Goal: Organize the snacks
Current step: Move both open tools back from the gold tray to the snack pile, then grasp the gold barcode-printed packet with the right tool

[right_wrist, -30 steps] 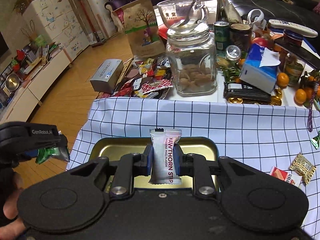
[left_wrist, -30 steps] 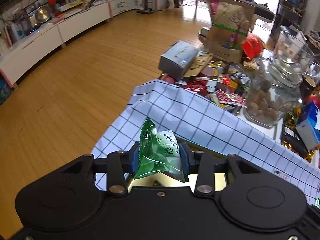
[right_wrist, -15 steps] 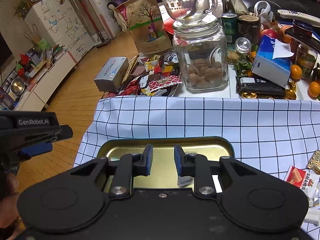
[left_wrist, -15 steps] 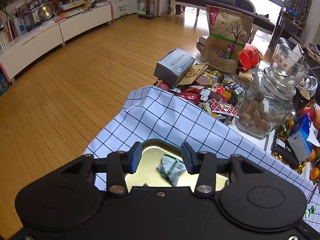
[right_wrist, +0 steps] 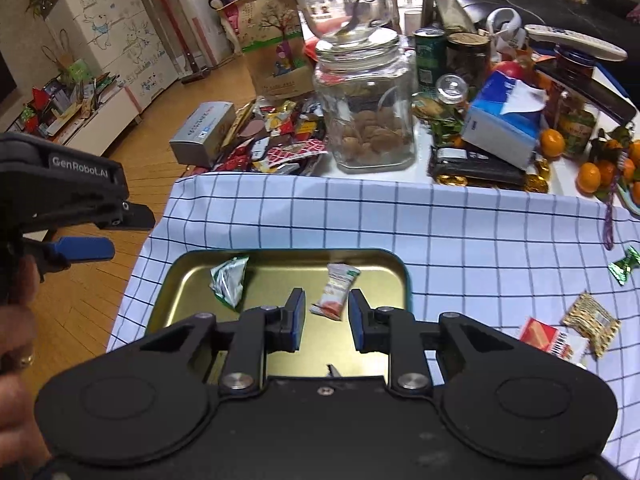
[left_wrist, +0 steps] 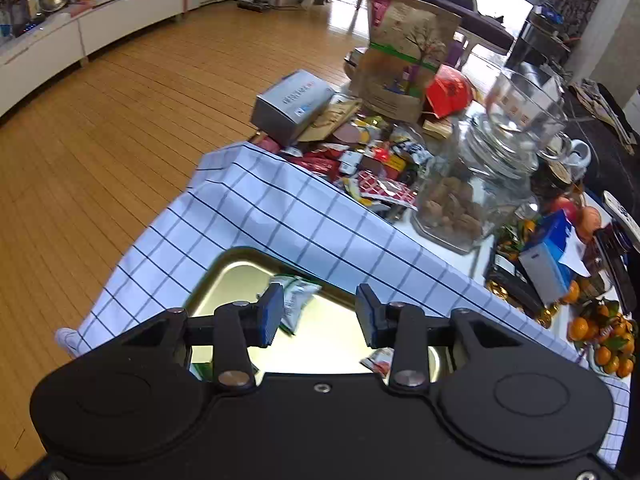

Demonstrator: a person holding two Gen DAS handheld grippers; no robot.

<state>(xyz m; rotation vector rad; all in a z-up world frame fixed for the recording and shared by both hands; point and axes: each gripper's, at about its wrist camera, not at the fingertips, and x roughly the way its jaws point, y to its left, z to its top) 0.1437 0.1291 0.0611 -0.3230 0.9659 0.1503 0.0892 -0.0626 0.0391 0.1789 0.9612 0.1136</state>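
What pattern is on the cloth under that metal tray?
The tablecloth is white with a thin dark-blue grid check, clearest in the right wrist view.

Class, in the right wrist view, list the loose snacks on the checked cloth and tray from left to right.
green packet → hawthorn strip → red packet → gold patterned packet → green foil candy

R hand-held gripper is open above gold tray on checked cloth. In tray: green packet at left, white-red packet between the fingers, not touched. L hand-held gripper is at far left, beside the bench, w/ nothing in it.
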